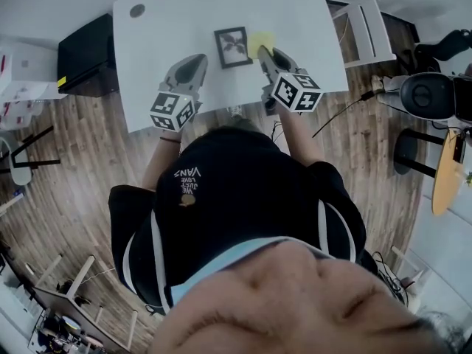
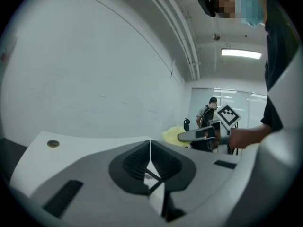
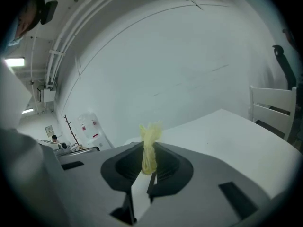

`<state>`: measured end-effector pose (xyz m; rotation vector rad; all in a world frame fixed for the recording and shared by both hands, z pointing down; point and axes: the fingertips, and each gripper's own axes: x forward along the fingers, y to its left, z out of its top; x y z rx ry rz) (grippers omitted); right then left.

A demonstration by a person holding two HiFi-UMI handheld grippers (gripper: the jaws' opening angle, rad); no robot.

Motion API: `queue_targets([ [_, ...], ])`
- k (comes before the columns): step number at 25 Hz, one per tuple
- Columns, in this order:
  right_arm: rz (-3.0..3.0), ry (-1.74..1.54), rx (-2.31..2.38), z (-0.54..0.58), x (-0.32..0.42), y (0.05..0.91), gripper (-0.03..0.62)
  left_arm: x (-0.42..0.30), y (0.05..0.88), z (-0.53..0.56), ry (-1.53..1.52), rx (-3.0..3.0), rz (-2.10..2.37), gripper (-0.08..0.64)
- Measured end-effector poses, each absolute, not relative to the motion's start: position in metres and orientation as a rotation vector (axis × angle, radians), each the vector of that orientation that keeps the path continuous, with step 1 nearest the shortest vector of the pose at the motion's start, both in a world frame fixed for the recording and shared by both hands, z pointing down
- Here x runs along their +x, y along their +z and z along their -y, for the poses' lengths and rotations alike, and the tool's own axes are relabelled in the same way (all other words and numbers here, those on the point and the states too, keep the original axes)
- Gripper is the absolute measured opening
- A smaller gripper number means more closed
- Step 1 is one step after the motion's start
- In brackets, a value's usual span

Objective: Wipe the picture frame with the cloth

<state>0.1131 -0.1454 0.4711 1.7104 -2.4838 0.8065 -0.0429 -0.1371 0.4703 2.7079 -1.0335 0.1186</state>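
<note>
— How do the tongs stand?
— The right tongs (image 3: 148,167) are clenched on a bunched strip of yellow cloth (image 3: 149,145). The left tongs (image 2: 150,148) are pressed together on nothing.
— And the picture frame (image 1: 233,47)?
— The head view shows it flat on the white surface (image 1: 169,28), between both tongs, with the cloth just beside its right edge. The surface runs on well past it.
</note>
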Motion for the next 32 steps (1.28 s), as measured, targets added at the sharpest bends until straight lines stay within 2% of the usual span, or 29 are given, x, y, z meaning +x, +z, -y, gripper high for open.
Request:
queue_targets([
  [32, 2.526, 0.722, 1.704, 0.081, 0.086, 0.463, 0.046, -0.059, 0.476, 0.099, 0.124, 2.710, 1.001, 0.018],
])
